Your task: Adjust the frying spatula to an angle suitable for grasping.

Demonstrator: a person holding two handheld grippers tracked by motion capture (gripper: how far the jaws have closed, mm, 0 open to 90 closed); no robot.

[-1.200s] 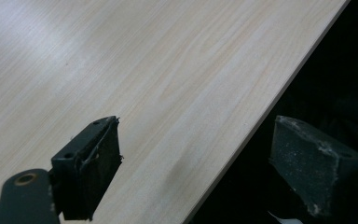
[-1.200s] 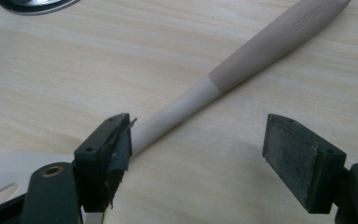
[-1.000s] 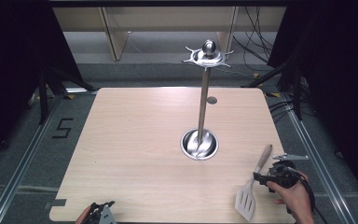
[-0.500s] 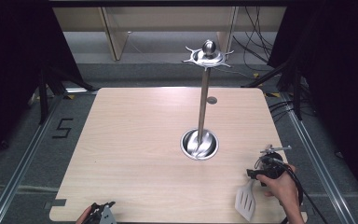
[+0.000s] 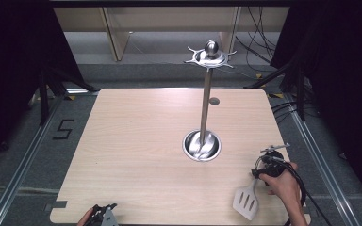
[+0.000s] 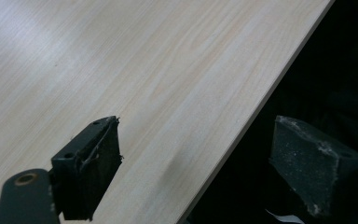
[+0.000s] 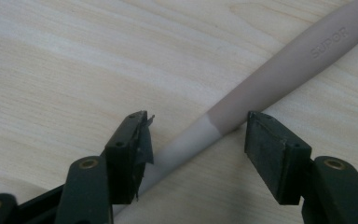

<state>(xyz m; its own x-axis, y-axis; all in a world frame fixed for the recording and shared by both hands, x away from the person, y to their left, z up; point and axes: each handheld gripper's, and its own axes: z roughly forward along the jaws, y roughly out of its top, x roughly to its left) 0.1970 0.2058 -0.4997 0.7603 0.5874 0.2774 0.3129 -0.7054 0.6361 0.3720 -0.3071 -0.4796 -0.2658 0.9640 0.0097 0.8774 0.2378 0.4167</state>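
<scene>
Your right gripper sits low over the table, jaws straddling the spatula handle, just been closing, gap left either side, not clamped yet.

You have a pale wood-grain table in front of you, roughly square with rounded corners, set on a grey floor with metal rails along both sides. Near the middle sits the stand, its round steel base flat on the top and its pole upright. A small round mark lies behind it, toward the far edge. At your near right corner the spatula lies flat, blade toward you, its handle running away over the wood.
</scene>
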